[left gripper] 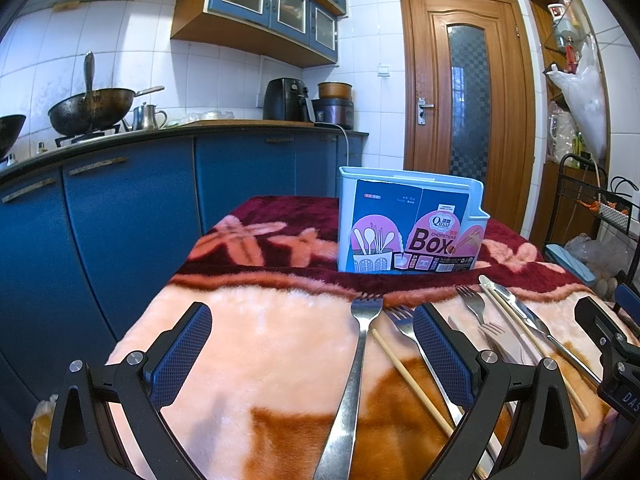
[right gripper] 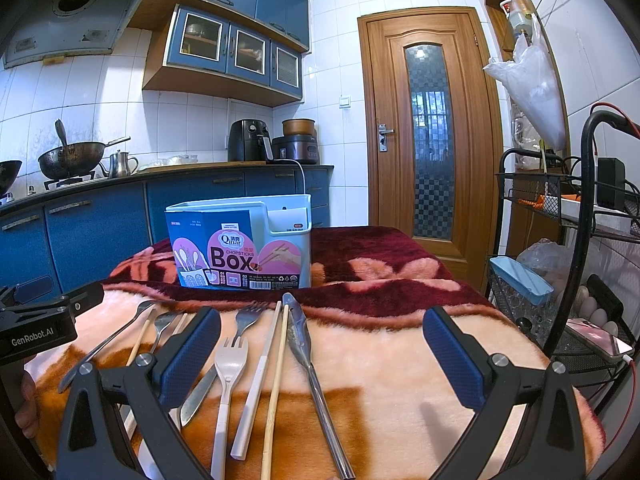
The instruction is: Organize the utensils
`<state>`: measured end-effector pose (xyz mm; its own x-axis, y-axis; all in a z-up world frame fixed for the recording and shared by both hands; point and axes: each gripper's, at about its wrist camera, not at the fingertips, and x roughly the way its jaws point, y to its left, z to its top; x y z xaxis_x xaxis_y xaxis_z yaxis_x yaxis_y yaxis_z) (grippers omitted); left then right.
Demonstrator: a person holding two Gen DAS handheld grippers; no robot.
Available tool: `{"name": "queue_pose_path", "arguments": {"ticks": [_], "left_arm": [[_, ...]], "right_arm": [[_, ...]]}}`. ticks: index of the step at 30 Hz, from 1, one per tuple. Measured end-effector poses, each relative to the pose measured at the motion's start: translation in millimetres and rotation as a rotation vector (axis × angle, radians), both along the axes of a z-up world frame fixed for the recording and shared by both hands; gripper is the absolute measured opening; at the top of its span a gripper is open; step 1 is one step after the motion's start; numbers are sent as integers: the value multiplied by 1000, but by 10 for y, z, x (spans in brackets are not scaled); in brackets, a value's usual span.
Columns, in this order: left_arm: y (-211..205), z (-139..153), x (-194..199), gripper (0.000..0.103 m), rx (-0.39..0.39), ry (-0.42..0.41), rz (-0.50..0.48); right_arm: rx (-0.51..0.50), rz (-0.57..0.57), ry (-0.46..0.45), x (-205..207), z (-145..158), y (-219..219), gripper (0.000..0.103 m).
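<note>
Hovering low over the fuzzy blanket (right gripper: pixel 400 344), both grippers sat with their tongs spread wide apart and nothing between them. Everything was laid out in front of the blue chopsticks box (right gripper: pixel 240 244), which stood upright at the far end of the table.

Going left to right from the box's near-left corner: the left gripper (left gripper: pixel 312 356) had a long metal fork (left gripper: pixel 352 368) running right up between its fingers, with a bamboo chopstick (left gripper: pixel 412 380) and another steel fork (left gripper: pixel 404 320) just beside it. Closer to the box's middle, the right gripper (right gripper: pixel 320 356) looked down on a white plastic fork (right gripper: pixel 228 364), a white chopstick (right gripper: pixel 260 368), a second bamboo chopstick (right gripper: pixel 276 376) and a metal knife (right gripper: pixel 308 356), all roughly parallel and near each other.

My guess on handling: the steel pieces are stiff but slick and thin, sunk a bit into the soft pile, so pinching mid-handle seems safest. The plastic fork and chopsticks look light and could roll or skid, so grab near the middle too.
</note>
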<state>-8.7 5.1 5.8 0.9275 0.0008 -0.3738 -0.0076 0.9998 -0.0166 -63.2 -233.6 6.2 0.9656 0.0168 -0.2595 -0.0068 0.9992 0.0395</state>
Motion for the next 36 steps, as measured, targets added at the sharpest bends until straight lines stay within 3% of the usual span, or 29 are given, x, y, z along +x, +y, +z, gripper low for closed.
{"name": "queue_pose_path", "arguments": {"ticks": [21,30,36], "left_arm": [[42,-18,36,100,-17,21,4],[141,-6,187,100,-73,116,-16],[120,136,305,100,-17,201,-62]], "right_arm": [[-46,3,36,57,-32,2,103],[-35,39,171,177,104,-85,103],[-106,87,316,348,210,-111,103]]}}
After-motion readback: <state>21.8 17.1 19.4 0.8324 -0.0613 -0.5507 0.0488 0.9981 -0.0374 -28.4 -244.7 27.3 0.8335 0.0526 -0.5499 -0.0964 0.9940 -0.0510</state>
